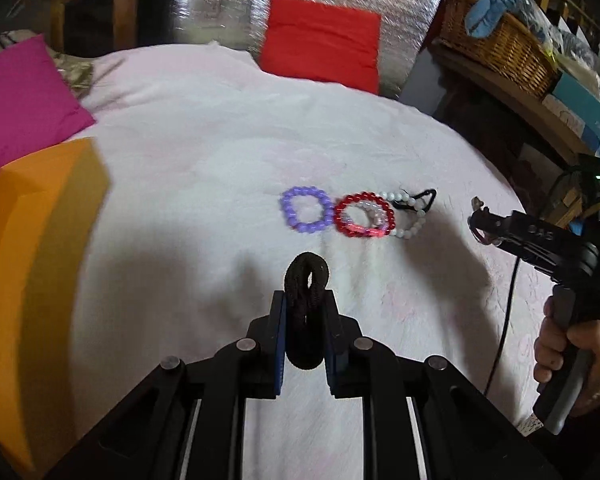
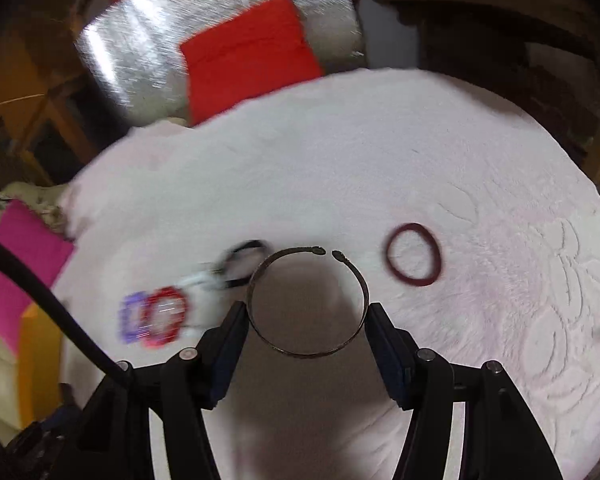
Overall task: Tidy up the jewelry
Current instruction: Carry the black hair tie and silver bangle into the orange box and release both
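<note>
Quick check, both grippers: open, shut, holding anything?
Left gripper: shut on the black hair tie.
Right gripper: shut on the open metal bangle, gripped across its width.

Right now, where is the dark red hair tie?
Right wrist view: the dark red hair tie lies flat on the white blanket, right of the metal cuff bracelet held in the right tongs.

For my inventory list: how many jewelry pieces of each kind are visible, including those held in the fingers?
Beaded bracelets: 3 (purple, red, white)
Black bands: 2 (one held by left gripper, one by the beads)
Dark red band: 1
Metal open bangle: 1, in right gripper
Total: 7
</note>
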Demonstrator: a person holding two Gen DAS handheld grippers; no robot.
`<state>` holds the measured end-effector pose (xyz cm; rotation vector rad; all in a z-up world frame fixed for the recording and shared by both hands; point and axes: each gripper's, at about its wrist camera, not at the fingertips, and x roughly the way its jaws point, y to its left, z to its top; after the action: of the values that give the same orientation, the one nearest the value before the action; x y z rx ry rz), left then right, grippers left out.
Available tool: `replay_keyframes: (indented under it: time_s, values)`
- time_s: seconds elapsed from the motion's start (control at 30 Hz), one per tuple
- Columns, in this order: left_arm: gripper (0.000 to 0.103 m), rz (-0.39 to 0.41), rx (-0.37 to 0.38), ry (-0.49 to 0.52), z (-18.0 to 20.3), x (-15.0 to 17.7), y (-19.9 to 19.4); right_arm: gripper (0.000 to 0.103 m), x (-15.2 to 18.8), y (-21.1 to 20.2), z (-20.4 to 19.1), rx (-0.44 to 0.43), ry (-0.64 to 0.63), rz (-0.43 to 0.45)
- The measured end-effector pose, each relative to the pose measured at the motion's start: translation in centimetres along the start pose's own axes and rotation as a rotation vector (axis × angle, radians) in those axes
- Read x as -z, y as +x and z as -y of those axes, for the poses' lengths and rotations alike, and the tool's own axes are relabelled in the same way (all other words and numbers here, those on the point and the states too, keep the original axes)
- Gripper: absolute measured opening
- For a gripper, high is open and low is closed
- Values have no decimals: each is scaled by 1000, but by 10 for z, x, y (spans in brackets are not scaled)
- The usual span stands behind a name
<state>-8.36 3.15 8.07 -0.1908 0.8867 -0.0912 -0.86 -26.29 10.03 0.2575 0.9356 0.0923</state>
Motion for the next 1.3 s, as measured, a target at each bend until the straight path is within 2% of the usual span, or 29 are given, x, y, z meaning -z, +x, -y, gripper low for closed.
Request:
replay_keyframes:
  time_s: [0.17,0.33,0.43,0.53,0.77,0.93,1.0,1.07,1.23,1.3]
  values:
    - [17,58,-68,-75,-39,13,-53,63,16,-24,-54,-180,-97,20]
    - [18,104,-192,-149,-91,30,-101,63,45,-33,-147,-372,-256,-7]
    - [18,96,-276,-213,-130,44,-116,63,68,-37,-197,-464,-335,-32]
    - [18,70,-312,-281,-159,62,-120,63,88,-31,-256,-540,-405,-74]
    - [19,-8,-351,-375,-199,94,-106,63,129,-9,-353,-572,-572,-141]
    - [35,-35,-351,-386,-200,100,-100,64,138,12,-364,-537,-565,-200]
    - [51,-43,-350,-384,-199,100,-99,69,138,19,-362,-517,-552,-212]
    - [54,-44,-337,-378,-194,99,-99,74,136,20,-359,-513,-545,-207]
    - [56,-34,-289,-349,-180,92,-97,74,120,12,-332,-530,-489,-186]
    - [61,-30,-270,-334,-176,87,-94,74,114,7,-317,-523,-469,-171]
